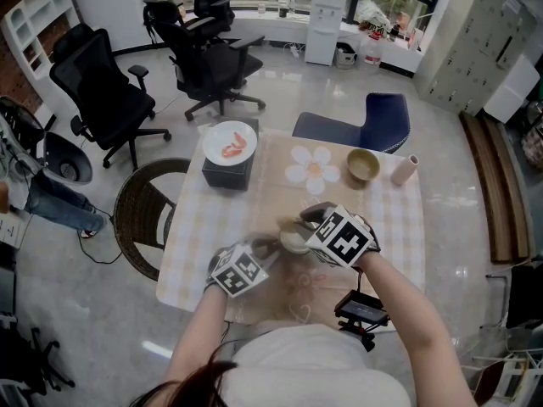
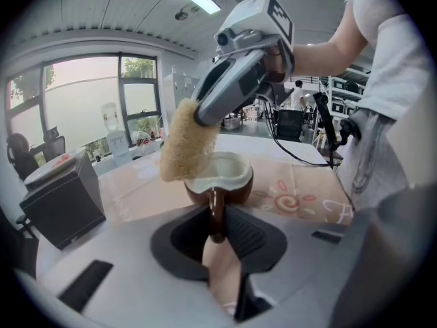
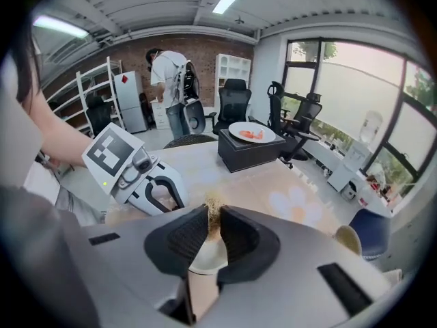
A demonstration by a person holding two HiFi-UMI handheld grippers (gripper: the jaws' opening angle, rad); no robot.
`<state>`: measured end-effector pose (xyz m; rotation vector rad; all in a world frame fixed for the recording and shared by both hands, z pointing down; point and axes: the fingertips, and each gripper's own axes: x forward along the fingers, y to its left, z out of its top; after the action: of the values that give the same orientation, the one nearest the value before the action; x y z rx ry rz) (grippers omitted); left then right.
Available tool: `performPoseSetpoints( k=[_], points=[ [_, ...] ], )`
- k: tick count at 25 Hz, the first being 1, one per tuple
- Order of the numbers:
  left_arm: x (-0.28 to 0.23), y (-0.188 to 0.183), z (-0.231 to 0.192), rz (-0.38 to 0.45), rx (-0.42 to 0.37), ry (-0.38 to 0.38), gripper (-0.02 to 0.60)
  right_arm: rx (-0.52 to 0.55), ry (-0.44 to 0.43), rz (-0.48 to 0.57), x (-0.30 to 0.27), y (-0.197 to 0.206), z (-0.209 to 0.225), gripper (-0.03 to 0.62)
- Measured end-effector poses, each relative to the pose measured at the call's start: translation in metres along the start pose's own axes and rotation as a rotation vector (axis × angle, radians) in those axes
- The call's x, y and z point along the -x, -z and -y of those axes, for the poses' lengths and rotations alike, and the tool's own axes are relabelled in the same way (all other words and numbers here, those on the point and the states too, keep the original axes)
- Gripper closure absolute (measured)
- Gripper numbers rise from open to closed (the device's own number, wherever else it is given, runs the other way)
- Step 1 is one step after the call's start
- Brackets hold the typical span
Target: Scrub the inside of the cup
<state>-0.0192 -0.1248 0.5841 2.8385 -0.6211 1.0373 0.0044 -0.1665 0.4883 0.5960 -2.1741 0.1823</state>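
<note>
- Pinching the thin handle of the brown ceramic cup with a white inside (image 2: 222, 176), the left gripper (image 2: 217, 225) has its jaws narrowed hard onto that handle. The grip holds the cup mouth-up and should stop it spinning under the scrubbing.
- The right gripper (image 3: 213, 223) is clamped on the top of a tan, fibrous loofah scrubber (image 2: 187, 142), with the fibres squeezed between nearly closed jaws. The free lower end hangs at the cup's rim, partly over the white inside, so a push down and in looks like the next step.
- The cup sits over the front middle of the pale checked tablecloth (image 1: 187, 253), close to the person. Whether it rests on the cloth or hangs just off it I cannot tell.
- The two tools come in from opposite sides and do not cross.
- A black box carrying a white plate of red food (image 1: 229, 142), a flower-shaped mat (image 1: 311, 168), a tan bowl (image 1: 363, 165) and a small pinkish tumbler (image 1: 405, 170) stand along the far side, well apart from the cup, with open cloth between.
- The near table edge is the tight side. A black device on a clamp (image 1: 363, 310) sits there just beside the right forearm and could be knocked.
</note>
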Motion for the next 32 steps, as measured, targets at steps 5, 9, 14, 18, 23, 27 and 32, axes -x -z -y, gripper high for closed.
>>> performPoseSetpoints(
  k=[5, 9, 14, 18, 23, 27, 32],
  points=[
    [-0.002, 0.002, 0.0, 0.002, 0.001, 0.004, 0.52, -0.076, 0.036, 0.002, 0.0, 0.008, 0.015, 0.536],
    [0.0, 0.0, 0.0, 0.002, 0.004, 0.003, 0.52, -0.095, 0.072, -0.018, 0.007, 0.013, 0.027, 0.536],
    [0.0, 0.0, 0.001, 0.003, 0.009, 0.003, 0.52, -0.157, 0.066, -0.019, 0.011, 0.025, 0.034, 0.536],
    [0.0, 0.0, 0.001, 0.0, 0.01, 0.007, 0.52, -0.224, 0.055, 0.0, 0.016, 0.03, 0.038, 0.536],
    [0.0, 0.0, 0.0, 0.002, 0.011, 0.004, 0.52, -0.266, 0.046, 0.014, 0.02, 0.037, 0.04, 0.536],
    [0.0, 0.0, 0.0, -0.001, 0.014, 0.002, 0.52, -0.287, 0.035, 0.021, 0.027, 0.043, 0.038, 0.536],
    [-0.001, 0.001, 0.001, -0.002, 0.015, -0.002, 0.52, -0.311, 0.031, 0.023, 0.036, 0.056, 0.035, 0.536]
  ],
)
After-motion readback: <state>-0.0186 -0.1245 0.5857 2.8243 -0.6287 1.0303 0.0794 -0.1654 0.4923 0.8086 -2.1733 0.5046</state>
